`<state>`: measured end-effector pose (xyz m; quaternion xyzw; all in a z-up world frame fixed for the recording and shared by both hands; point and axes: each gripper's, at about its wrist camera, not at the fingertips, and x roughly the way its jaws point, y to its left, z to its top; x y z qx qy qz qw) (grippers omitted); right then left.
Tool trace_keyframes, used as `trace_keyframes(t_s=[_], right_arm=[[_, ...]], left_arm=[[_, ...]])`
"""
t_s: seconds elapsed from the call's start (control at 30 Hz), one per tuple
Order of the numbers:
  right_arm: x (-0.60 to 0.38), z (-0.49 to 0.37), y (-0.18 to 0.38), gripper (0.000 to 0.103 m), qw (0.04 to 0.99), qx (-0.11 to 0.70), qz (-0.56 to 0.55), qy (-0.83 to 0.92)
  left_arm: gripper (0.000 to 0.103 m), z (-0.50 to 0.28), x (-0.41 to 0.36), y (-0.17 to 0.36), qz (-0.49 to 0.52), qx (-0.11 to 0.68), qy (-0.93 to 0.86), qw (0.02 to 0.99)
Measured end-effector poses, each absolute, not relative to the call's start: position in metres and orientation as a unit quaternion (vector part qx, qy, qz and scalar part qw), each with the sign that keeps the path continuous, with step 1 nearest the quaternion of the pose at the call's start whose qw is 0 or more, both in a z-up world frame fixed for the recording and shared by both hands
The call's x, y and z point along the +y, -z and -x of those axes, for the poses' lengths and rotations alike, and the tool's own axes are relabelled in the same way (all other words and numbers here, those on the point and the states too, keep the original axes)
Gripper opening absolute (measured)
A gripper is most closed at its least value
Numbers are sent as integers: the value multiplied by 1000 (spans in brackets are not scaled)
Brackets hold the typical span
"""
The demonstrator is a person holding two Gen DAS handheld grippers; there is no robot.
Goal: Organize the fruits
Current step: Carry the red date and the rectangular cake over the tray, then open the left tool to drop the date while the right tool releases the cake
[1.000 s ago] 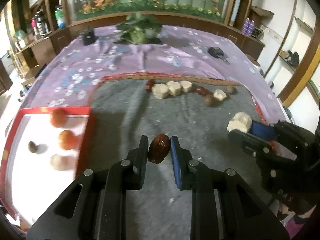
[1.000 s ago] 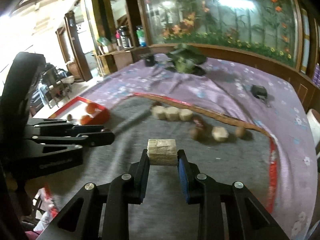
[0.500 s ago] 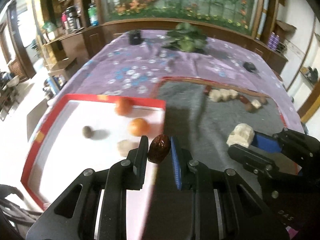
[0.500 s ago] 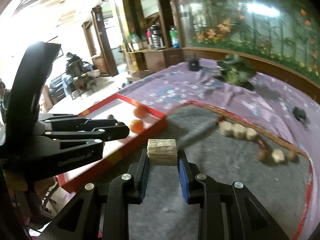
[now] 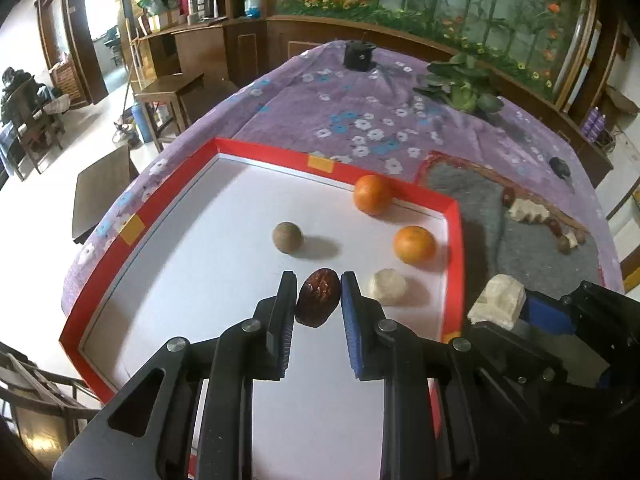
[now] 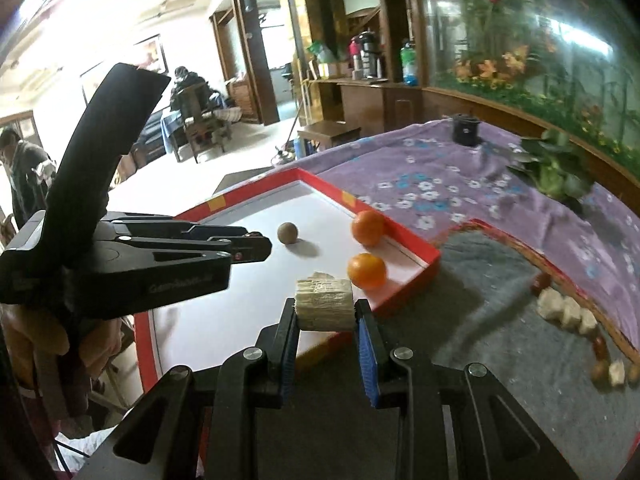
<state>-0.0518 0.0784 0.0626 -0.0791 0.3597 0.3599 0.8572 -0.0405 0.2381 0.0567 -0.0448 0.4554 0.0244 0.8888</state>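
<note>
Left wrist view looks steeply down over the table (image 5: 360, 120), which wears a purple flowered cloth (image 5: 352, 92). At its near left corner sits a red-rimmed tray (image 5: 276, 154) with a white floor; beside it, toward the right edge, lies a grey mat (image 5: 480, 196). The left gripper (image 5: 318, 298) hangs tilted downward above the tray's middle, its fingers (image 5: 286, 300) nearly closed and pinching a dark red date (image 5: 319, 297) held clear of the white floor. The right gripper (image 6: 325, 314) points less steeply over the tray's near right rim, its fingers (image 6: 366, 332) clamped on a pale fibrous chunk (image 6: 324, 307).

Both handles and the person's hands are cut off by the lower frame edges. Small pieces (image 6: 568, 314) along the mat's far edge are too small and blurred to name.

On the tray rest two oranges (image 5: 372, 195) close to its right corner, one against the far rim and the other nearer (image 5: 414, 244). A pale lump (image 5: 387, 286) lies just beside the date, and a round brown fruit (image 5: 287, 237) sits alone toward the tray's centre.
</note>
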Motion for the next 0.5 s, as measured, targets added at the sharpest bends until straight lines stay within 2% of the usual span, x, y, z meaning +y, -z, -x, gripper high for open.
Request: trace_keyframes(t_s=[0.5], right_arm=[[127,41,-28,26,820,404,125,-386]], left_arm=[[22,25,254,-36,59,486,-49,871]])
